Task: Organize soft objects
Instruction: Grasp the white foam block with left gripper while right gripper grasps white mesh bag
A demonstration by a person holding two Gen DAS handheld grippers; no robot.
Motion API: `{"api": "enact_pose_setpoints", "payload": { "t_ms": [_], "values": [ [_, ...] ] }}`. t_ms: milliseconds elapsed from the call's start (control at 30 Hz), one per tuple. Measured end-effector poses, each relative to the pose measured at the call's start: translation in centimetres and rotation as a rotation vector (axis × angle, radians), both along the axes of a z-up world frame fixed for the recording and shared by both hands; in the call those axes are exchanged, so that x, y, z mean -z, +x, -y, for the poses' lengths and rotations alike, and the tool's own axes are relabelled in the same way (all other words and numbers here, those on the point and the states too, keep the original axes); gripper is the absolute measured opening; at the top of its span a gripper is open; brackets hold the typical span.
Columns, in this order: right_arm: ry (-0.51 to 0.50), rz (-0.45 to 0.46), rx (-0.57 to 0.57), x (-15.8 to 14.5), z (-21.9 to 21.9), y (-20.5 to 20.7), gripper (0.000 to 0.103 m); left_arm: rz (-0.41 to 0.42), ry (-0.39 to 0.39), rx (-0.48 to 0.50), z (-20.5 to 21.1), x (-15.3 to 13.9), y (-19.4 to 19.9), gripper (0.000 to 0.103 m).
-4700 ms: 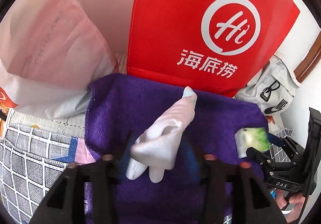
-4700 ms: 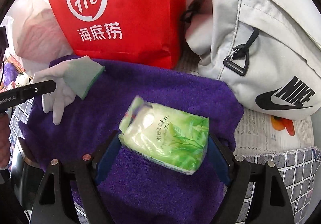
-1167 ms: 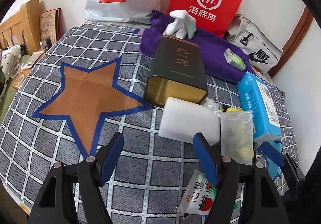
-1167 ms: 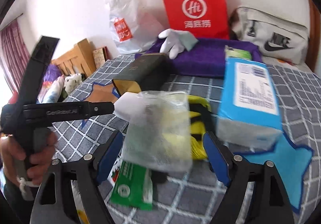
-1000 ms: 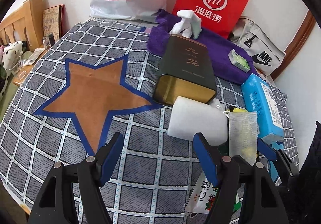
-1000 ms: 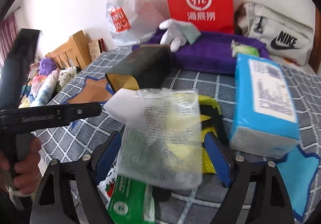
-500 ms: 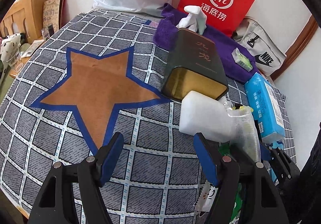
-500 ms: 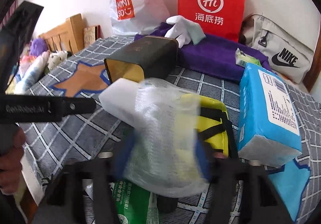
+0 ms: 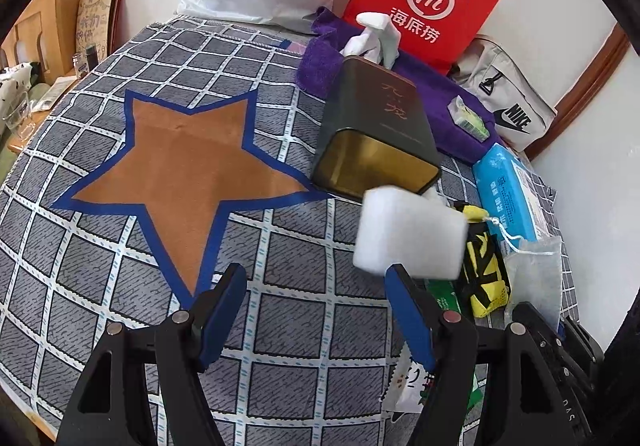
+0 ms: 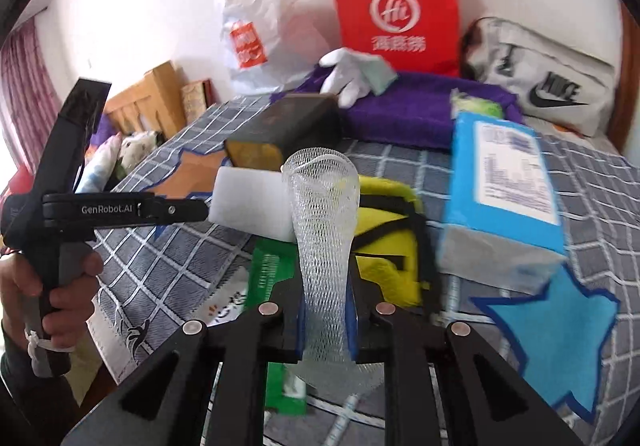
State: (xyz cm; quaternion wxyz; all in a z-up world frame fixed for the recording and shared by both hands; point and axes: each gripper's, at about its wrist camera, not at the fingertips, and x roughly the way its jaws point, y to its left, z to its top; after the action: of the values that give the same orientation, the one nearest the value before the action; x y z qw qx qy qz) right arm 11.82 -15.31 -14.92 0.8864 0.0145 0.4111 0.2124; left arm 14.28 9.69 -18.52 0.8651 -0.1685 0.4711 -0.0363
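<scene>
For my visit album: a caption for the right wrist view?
Right hand-held gripper closing on a white mesh bag above a cluttered checked bedspread.

The green packet is lying partly under the white foam block and the net bag, so its print is staying unreadable. The yellow pouch is showing only in part behind the net bag. The blue tissue pack and the lettering on the red paper bag are blurring. The glove is standing half hidden behind the dark tin. The grey bag is being cropped toward the lens rim.
</scene>
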Motion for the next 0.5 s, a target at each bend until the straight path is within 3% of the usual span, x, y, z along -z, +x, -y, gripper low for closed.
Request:
{"api": "enact_pose_setpoints", "payload": {
  "t_ms": [200, 300, 500],
  "values": [
    [-0.029, -0.005, 0.049, 0.1, 2.0, -0.6, 0.017, 0.017, -0.009, 0.051, 2.0, -0.4, 0.0, 0.070],
    [-0.050, -0.018, 0.064, 0.5, 3.5, -1.1, 0.017, 0.030, 0.026, 0.064, 3.3, -0.7, 0.3, 0.080],
    [-0.126, -0.040, 0.126, 2.1, 6.6, -1.7, 0.017, 0.033, 0.085, 0.128, 6.2, -0.8, 1.9, 0.081]
  ]
}}
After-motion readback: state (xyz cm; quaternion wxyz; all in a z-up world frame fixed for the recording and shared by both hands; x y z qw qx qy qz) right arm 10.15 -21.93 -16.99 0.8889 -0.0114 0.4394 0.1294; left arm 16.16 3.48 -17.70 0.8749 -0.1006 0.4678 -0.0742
